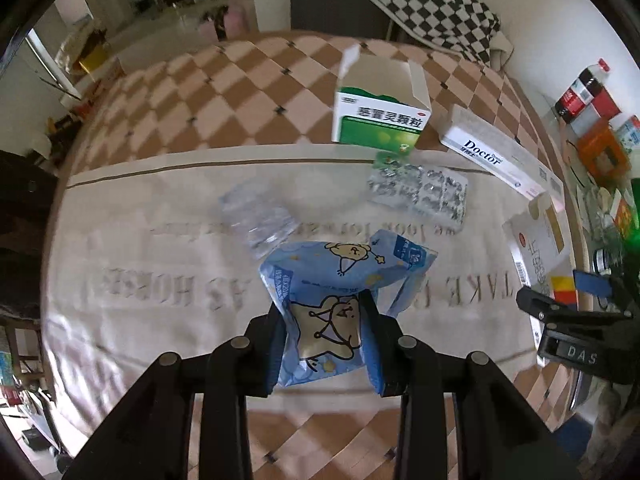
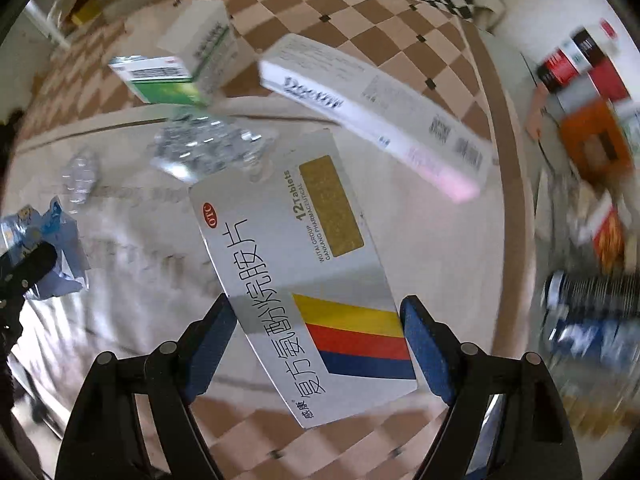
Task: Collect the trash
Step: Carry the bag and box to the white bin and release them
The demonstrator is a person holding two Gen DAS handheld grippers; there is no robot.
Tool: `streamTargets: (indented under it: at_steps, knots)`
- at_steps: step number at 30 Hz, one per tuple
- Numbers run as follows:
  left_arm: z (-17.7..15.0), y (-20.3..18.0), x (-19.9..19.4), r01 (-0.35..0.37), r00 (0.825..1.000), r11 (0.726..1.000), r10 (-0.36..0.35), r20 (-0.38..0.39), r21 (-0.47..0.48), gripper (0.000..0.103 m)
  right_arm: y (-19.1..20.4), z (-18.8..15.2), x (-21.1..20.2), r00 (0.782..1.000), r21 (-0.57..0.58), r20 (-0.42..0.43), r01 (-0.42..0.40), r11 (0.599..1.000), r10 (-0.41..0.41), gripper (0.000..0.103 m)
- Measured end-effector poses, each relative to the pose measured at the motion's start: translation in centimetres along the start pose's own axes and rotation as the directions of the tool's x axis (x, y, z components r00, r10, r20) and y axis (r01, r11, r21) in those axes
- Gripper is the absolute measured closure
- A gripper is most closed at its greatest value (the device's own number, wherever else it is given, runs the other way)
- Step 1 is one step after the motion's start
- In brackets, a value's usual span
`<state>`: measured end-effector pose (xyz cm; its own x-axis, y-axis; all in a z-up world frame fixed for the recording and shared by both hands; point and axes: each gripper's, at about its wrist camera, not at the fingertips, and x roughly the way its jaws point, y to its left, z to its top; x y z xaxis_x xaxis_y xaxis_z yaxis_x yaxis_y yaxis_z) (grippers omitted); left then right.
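Note:
My left gripper (image 1: 324,312) is shut on a blue cartoon-bear wrapper (image 1: 340,280) and holds it above a cream cloth (image 1: 140,248). My right gripper (image 2: 316,320) is shut on a silver tablet box (image 2: 296,248) with yellow, red and blue stripes, held above the cloth (image 2: 440,248). That box (image 1: 536,244) and the right gripper (image 1: 560,312) also show at the right of the left wrist view. The wrapper (image 2: 52,240) shows at the left edge of the right wrist view. On the cloth lie empty blister packs (image 1: 420,192) (image 2: 200,148) and a crumpled clear wrapper (image 1: 256,216) (image 2: 80,176).
An open green medicine box (image 1: 380,116) (image 2: 172,76) and a long white "Doctor" box (image 1: 500,156) (image 2: 372,112) lie on the checkered tablecloth (image 1: 240,92). Bottles and cartons (image 1: 588,96) (image 2: 580,64) crowd the right side. A checkered cushion (image 1: 436,12) lies beyond the table.

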<state>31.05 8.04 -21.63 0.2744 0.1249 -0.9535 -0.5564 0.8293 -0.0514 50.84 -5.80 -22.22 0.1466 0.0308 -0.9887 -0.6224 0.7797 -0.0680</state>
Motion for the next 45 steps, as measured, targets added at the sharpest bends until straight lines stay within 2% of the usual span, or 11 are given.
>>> streamTargets:
  at_steps: [6, 12, 18, 22, 28, 31, 34, 38, 40, 42, 45]
  knots:
    - [-5.8, 3.0, -2.8, -0.01, 0.999, 1.0, 0.009, 0.046, 0.017, 0.073, 6.7, -10.5, -3.0, 0.996, 0.052, 0.062, -0.061, 0.997, 0.058, 0.019]
    - [-14.8, 7.7, -6.1, 0.005, 0.998, 0.999, -0.008, 0.063, 0.045, 0.073, 12.8, -21.5, -5.4, 0.994, 0.098, 0.084, -0.075, 0.992, 0.067, 0.019]
    - [-23.8, 11.1, -6.6, 0.022, 0.999, 0.997, -0.018, -0.044, 0.07, 0.073, 18.1, -32.6, -4.6, 0.993, 0.169, 0.021, -0.119, 0.978, 0.117, 0.019]
    - [-29.0, 12.8, -4.6, 0.013, 0.988, 0.997, -0.002, -0.152, 0.073, 0.073, 20.5, -38.7, -1.8, 0.985, 0.22, -0.053, -0.148, 0.964, 0.164, 0.019]
    - [-35.7, 15.7, 4.5, 0.032, 0.941, 0.998, -0.046, -0.335, -0.047, 0.073, 21.5, -45.2, 6.7, 0.961, 0.294, -0.167, -0.163, 0.942, 0.218, 0.019]
    - [-38.1, 16.9, 11.9, 0.043, 0.905, 0.991, -0.091, -0.415, -0.124, 0.073, 21.5, -47.2, 13.9, 0.936, 0.362, -0.216, -0.187, 0.913, 0.277, 0.019]
    - [-39.9, 18.0, 19.3, 0.049, 0.881, 0.982, -0.127, -0.456, -0.18, 0.073, 21.4, -48.2, 21.6, 0.905, 0.437, -0.254, -0.207, 0.876, 0.34, 0.02]
    - [-42.3, 18.7, 28.3, 0.105, 0.825, 0.96, -0.23, -0.517, -0.259, 0.067, 22.1, -48.8, 31.2, 0.874, 0.515, -0.273, -0.221, 0.828, 0.403, 0.02]
    - [-42.8, 19.0, 30.7, 0.104, 0.82, 0.96, -0.231, -0.524, -0.261, 0.045, 22.5, -48.7, 34.9, 0.866, 0.536, -0.275, -0.223, 0.814, 0.418, 0.02]
    - [-43.2, 19.8, 32.3, 0.089, 0.83, 0.959, -0.221, -0.512, -0.27, 0.017, 22.9, -48.7, 37.9, 0.867, 0.539, -0.274, -0.221, 0.813, 0.417, 0.02]
    - [-44.2, 21.4, 33.8, 0.055, 0.832, 0.948, -0.217, -0.512, -0.312, 0.012, 23.5, -48.4, 41.4, 0.853, 0.55, -0.287, -0.226, 0.804, 0.435, 0.02]
